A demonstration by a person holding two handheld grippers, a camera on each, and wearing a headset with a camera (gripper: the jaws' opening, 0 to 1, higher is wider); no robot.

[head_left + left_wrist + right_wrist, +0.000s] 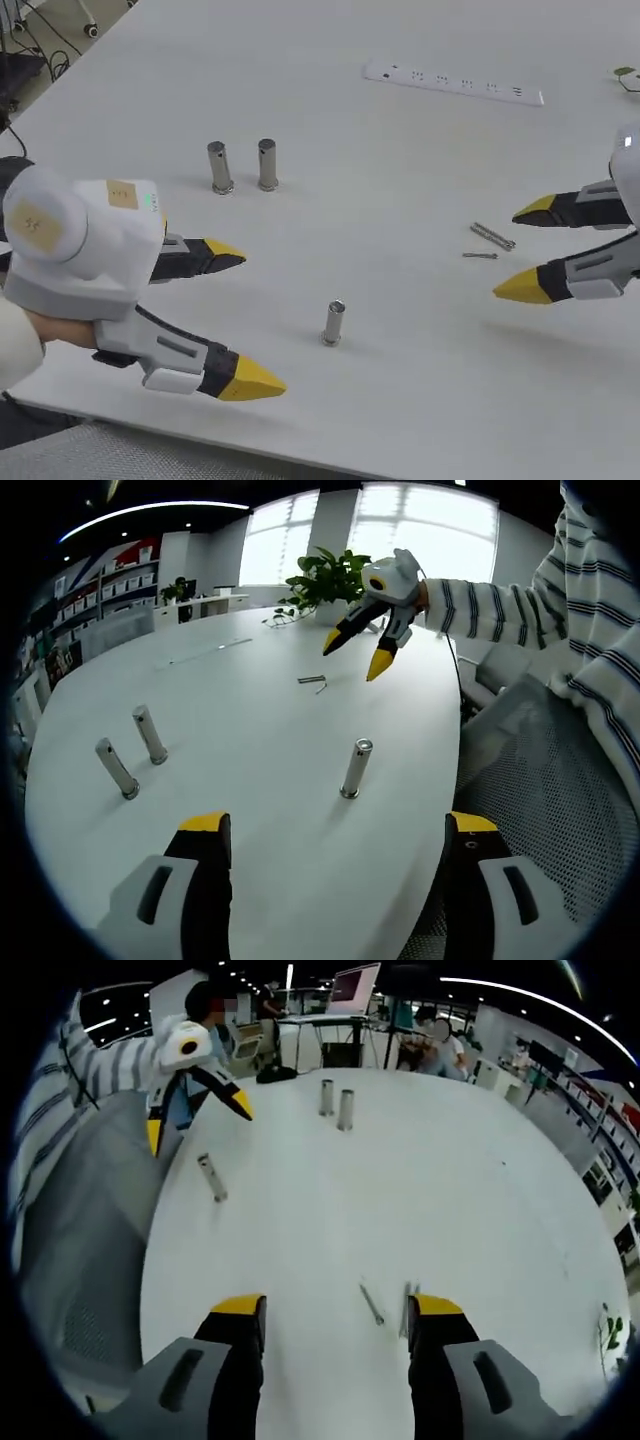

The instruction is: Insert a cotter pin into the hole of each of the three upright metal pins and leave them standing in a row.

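Currently all jaws are held open, empty; cotter pins (492, 236) right of lone metal pin (333, 322) are aimed at by right gripper (506, 252), presumably for pickup.

left gripper (260, 320) and right gripper (506, 252), jaws wide apart

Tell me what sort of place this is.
Probably an open-plan office: a large white table with a power strip, a potted plant by big windows, and a monitor beyond.

Bright overhead light w/ windows (425, 525) glaring in left gripper view; metal pins (221, 167) casting soft shadows; fisheye edges bending.
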